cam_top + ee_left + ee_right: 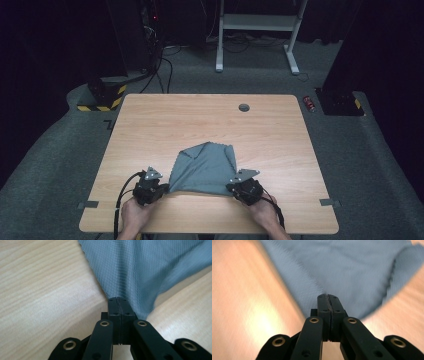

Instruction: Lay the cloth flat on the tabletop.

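Note:
A grey-blue cloth (204,169) lies partly folded on the wooden table (210,125), near its front edge. My left gripper (162,188) is at the cloth's near left corner, and in the left gripper view its jaws are pressed together on the cloth (140,270) right at the tips (117,299). My right gripper (234,187) is at the near right corner. In the right gripper view its jaws are also pinched on the cloth's (342,267) edge at the tips (328,296). The cloth fans out from both grips toward the table's middle.
A round cable hole (244,107) sits near the table's far edge. Grey tape marks (88,204) lie at the front left and front right corners (330,202). Beyond the table are a white desk frame (257,30) and dark equipment with cables.

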`<control>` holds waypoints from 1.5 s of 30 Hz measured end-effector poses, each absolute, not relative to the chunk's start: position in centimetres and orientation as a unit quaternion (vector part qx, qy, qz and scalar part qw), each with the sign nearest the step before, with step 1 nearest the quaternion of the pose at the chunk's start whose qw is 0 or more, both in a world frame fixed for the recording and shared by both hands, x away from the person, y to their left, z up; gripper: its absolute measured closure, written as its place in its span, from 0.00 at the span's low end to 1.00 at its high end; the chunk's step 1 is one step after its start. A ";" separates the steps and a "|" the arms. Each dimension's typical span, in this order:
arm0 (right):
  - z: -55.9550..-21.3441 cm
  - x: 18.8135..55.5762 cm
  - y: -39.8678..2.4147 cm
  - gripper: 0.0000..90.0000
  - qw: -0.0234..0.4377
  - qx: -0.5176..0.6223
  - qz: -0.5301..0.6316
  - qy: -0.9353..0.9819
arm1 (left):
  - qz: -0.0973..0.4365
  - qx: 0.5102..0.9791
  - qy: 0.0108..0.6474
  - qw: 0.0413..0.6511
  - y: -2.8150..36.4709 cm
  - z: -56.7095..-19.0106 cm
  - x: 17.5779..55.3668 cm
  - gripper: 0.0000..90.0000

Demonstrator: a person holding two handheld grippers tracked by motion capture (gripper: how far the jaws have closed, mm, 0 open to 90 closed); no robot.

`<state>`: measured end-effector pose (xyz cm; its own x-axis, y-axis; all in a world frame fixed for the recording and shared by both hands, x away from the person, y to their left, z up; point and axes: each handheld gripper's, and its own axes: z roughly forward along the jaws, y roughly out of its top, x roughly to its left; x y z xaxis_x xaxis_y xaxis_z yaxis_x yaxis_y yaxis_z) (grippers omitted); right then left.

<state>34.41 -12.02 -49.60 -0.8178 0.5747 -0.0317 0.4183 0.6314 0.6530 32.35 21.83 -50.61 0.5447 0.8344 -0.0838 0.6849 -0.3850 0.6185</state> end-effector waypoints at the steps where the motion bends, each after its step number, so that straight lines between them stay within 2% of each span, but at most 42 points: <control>1: -49.6 34.0 -12.5 0.99 0.117 0.279 0.327 0.895 | 0.120 0.823 0.462 0.309 21.8 -50.6 32.2 1.00; 10: -50.0 32.4 -14.0 0.98 0.114 0.266 0.313 0.904 | 0.087 0.824 0.456 0.325 21.3 -50.6 30.4 0.99; 13: -49.9 32.5 -14.5 0.87 0.119 0.282 0.314 0.898 | 0.099 0.816 0.461 0.334 21.4 -50.2 30.5 0.92; 20: -48.3 34.6 -13.7 0.82 0.127 0.309 0.355 0.873 | 0.124 0.812 0.453 0.345 20.0 -48.8 33.9 0.74; 23: -48.3 35.5 -13.1 0.82 0.133 0.315 0.356 0.870 | 0.136 0.817 0.453 0.330 18.6 -49.0 36.0 0.69; 26: -49.0 37.3 -11.5 0.81 0.162 0.338 0.327 0.868 | 0.154 0.827 0.442 0.310 17.2 -49.4 37.9 0.68; 29: -49.5 38.6 -10.9 0.83 0.159 0.349 0.319 0.867 | 0.134 0.826 0.445 0.317 16.1 -49.5 39.4 0.67; 33: -50.2 40.0 -10.4 0.86 0.149 0.355 0.305 0.871 | 0.116 0.823 0.453 0.323 15.2 -49.8 40.9 0.67; 40: -50.7 41.8 -10.3 0.86 0.173 0.372 0.289 0.865 | 0.140 0.820 0.466 0.300 14.3 -50.6 42.2 0.69; 45: -50.7 42.9 -10.6 0.85 0.183 0.391 0.280 0.858 | 0.147 0.822 0.470 0.286 14.0 -50.4 43.1 0.89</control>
